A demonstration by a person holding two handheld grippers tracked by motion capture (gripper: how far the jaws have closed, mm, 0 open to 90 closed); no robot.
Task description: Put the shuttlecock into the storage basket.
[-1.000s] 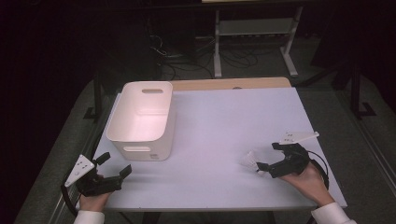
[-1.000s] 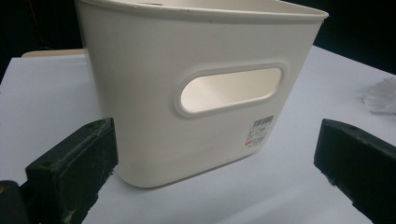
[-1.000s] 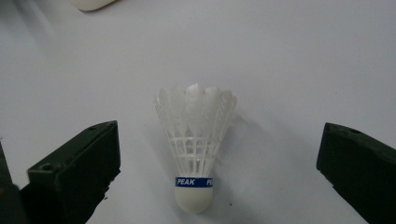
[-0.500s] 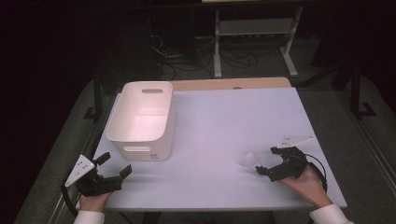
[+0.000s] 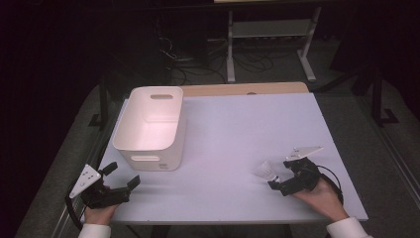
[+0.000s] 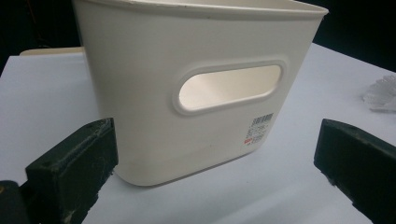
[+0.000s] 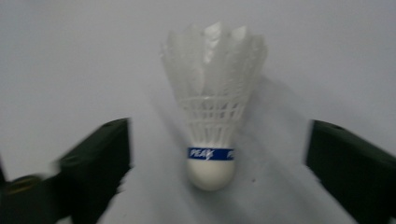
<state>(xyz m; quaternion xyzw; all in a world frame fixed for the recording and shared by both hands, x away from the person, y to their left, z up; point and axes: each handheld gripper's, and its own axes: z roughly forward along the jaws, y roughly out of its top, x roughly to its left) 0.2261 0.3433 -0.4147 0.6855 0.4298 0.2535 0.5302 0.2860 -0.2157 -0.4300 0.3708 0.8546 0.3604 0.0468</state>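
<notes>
A white feather shuttlecock (image 5: 265, 171) with a blue band lies on the white table (image 5: 237, 129) at the front right. My right gripper (image 5: 280, 174) has a jaw on either side of its cork. In the right gripper view the shuttlecock (image 7: 212, 135) lies between the jaws, and a gap shows on each side. The jaws of the right gripper (image 7: 217, 140) have just been closing and do not touch it. My left gripper (image 5: 124, 174) is open at the front left, facing the white bin (image 5: 153, 161). Nothing is between the jaws of the left gripper (image 6: 215, 140).
The white bin (image 6: 163, 70) has handle slots and a barcode label, and stands at the table's left. In the left gripper view the shuttlecock (image 6: 380, 93) lies far right. A metal shelf frame (image 5: 267, 34) and floor cables lie beyond the table's far edge.
The right gripper has shifted slightly towards the near edge around the shuttlecock, and its jaws stand narrower. The left gripper and the bin have not moved.
</notes>
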